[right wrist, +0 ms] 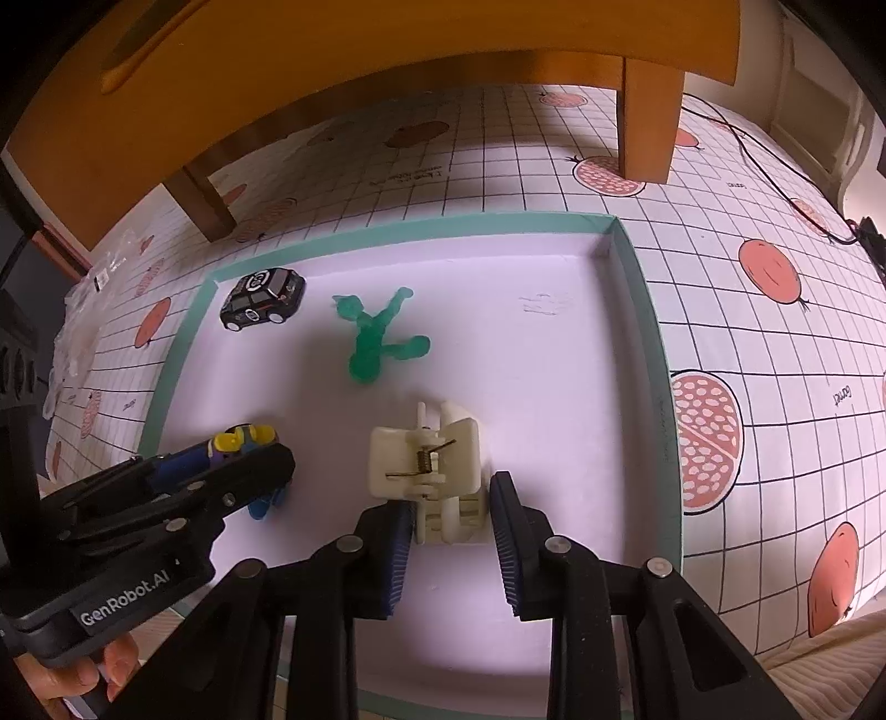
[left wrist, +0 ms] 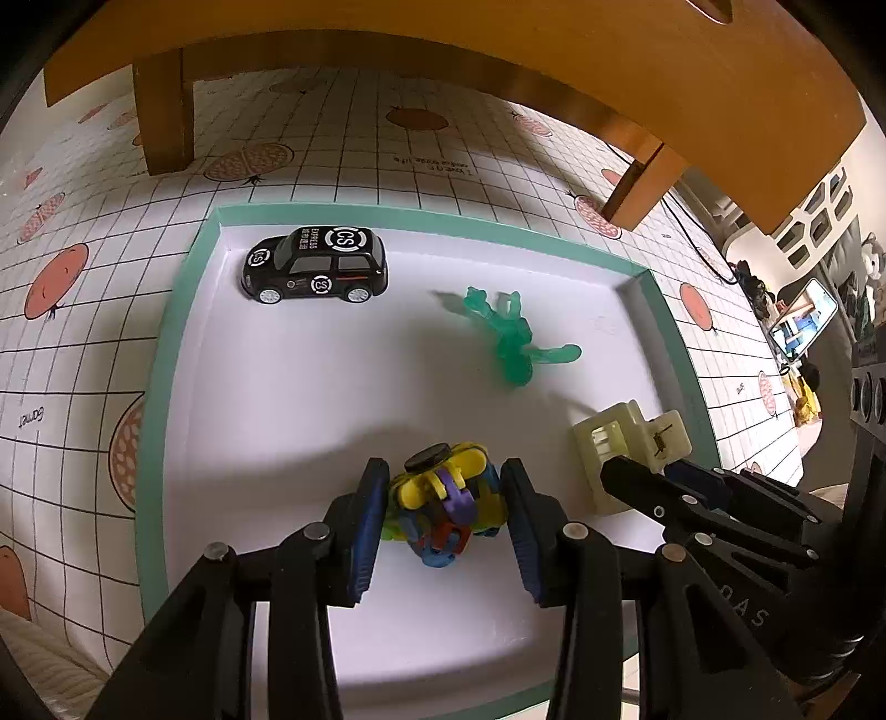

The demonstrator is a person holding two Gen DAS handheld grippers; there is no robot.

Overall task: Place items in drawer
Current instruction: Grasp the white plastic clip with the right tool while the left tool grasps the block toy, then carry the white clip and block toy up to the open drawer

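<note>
A shallow white tray with a teal rim (left wrist: 183, 310) (right wrist: 648, 343) holds several small items. A multi-colour plastic link toy (left wrist: 446, 507) (right wrist: 243, 437) rests on the tray floor, and my left gripper (left wrist: 446, 523) (right wrist: 260, 471) is shut on it, a pad against each side. A cream plastic clip with a metal spring (right wrist: 423, 459) (left wrist: 631, 443) lies to its right. My right gripper (right wrist: 451, 531) (left wrist: 650, 482) is shut on the clip's near end. Farther back lie a black toy car (left wrist: 314, 270) (right wrist: 263, 299) and a green translucent figure (left wrist: 509, 338) (right wrist: 376, 338).
A wooden stand (left wrist: 498, 55) (right wrist: 387, 50) overhangs the far side, with legs (left wrist: 163, 116) (right wrist: 648, 116) on the grid-and-fruit tablecloth (left wrist: 83, 232). A black cable (right wrist: 775, 166) runs at right, near a phone (left wrist: 805, 324). A hand (right wrist: 83, 675) holds the left gripper.
</note>
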